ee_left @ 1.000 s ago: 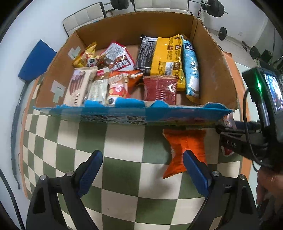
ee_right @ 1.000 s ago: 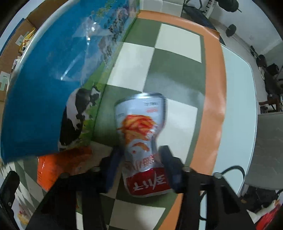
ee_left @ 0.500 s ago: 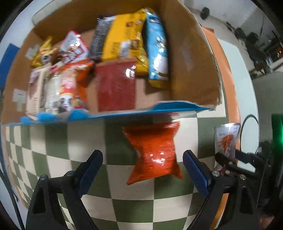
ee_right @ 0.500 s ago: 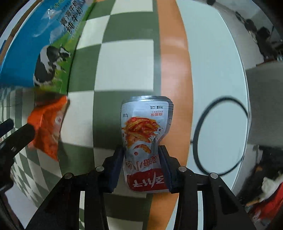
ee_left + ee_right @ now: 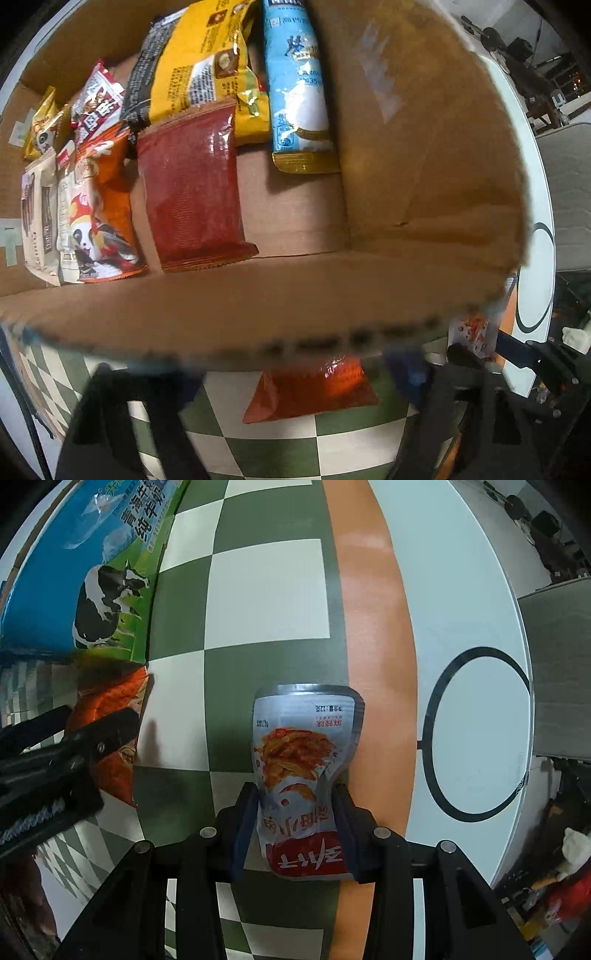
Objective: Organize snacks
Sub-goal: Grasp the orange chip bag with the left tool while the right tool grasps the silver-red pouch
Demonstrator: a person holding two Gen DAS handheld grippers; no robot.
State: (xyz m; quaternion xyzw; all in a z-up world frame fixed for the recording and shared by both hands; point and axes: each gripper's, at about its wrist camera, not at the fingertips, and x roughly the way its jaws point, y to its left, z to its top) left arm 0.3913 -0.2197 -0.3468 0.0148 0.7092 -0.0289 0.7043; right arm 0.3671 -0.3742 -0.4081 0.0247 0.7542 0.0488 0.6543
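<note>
Right gripper clamped on silver snack pouch, held above the checkered cloth. Left gripper blurred, jaws apart, straddling orange packet just near of the cardboard box.

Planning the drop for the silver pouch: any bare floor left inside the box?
Bare floor in the cardboard box: between red pack and right wall, below blue milk pack. Left side is crowded with snacks.
</note>
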